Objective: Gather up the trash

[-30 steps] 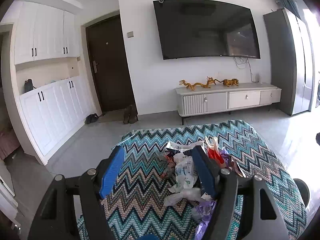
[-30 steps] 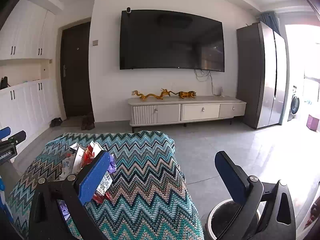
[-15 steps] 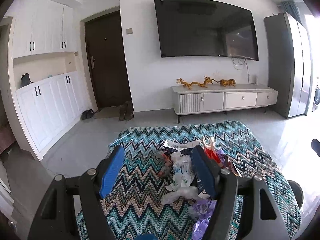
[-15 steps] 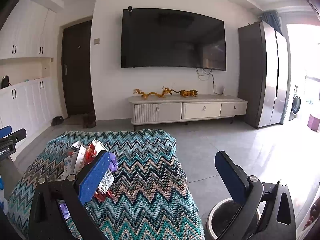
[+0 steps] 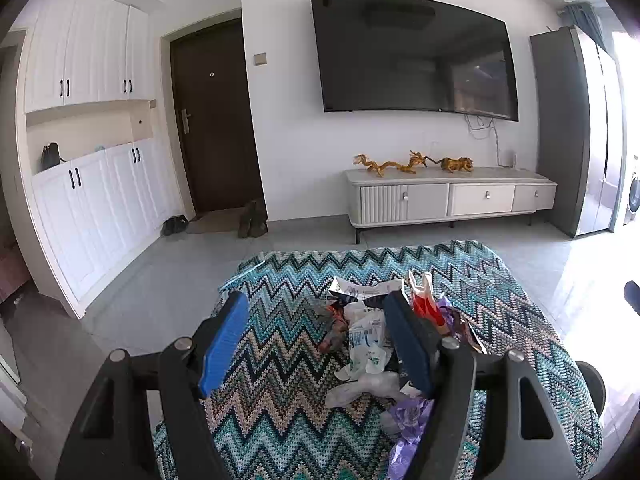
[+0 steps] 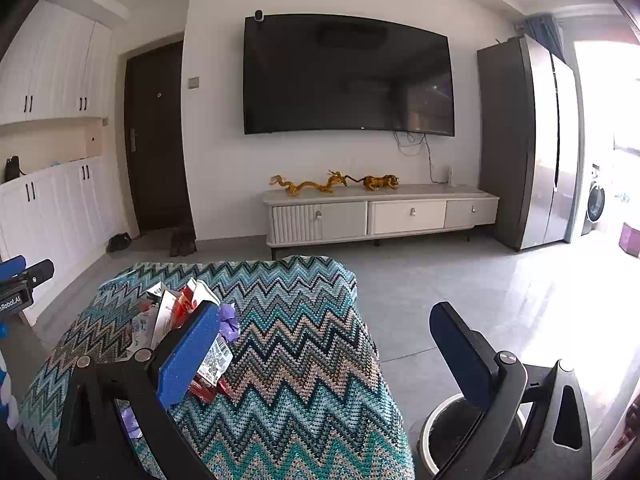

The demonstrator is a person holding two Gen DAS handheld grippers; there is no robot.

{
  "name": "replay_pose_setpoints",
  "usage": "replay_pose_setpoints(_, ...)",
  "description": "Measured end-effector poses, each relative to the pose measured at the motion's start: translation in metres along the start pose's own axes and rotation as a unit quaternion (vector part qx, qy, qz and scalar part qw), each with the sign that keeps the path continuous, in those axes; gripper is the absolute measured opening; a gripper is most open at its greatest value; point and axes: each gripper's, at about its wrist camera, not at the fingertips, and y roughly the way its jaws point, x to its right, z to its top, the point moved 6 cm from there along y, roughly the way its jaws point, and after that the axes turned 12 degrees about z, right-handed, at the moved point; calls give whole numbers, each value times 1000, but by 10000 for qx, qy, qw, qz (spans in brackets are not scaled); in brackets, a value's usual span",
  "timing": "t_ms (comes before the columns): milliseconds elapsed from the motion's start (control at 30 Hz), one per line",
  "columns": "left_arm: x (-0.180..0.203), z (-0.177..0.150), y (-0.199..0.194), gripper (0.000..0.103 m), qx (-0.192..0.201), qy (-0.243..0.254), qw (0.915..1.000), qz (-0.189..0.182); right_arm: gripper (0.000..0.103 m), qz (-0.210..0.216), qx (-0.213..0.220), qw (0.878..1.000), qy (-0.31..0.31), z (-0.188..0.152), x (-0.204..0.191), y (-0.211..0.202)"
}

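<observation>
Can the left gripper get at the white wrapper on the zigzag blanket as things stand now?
Probably yes. The left gripper is open and the white wrapper lies on top of the trash pile, just ahead between its fingers. Nothing covers it, though neighbouring scraps may come along.

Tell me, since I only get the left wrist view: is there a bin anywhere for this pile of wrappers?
Observer: Yes. The right wrist view shows a round bin with a pale rim on the floor, just right of the covered table.
Operator: Is the other gripper carrying anything?
Observer: No. The right gripper is open with nothing held in it.
Operator: Anything else on the floor there?
Observer: A small purple box by the bright doorway.
</observation>
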Motion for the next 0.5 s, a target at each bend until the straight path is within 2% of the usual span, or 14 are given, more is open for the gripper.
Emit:
replay_pose_setpoints(167, -1, -11, 8, 69, -130, 53, 9996, -230, 103, 125, -98, 9999, 50, -3, -1, 6)
replay_pose_setpoints(300, 15, -33, 11, 69, -369, 300, 9961, -748, 103, 252, -235, 9994, 104, -8, -2, 13)
replay_pose_setpoints(500, 55, -83, 29, 69, -1123, 537, 9789, -1619, 102, 736, -660, 9950, 165, -20, -16, 38)
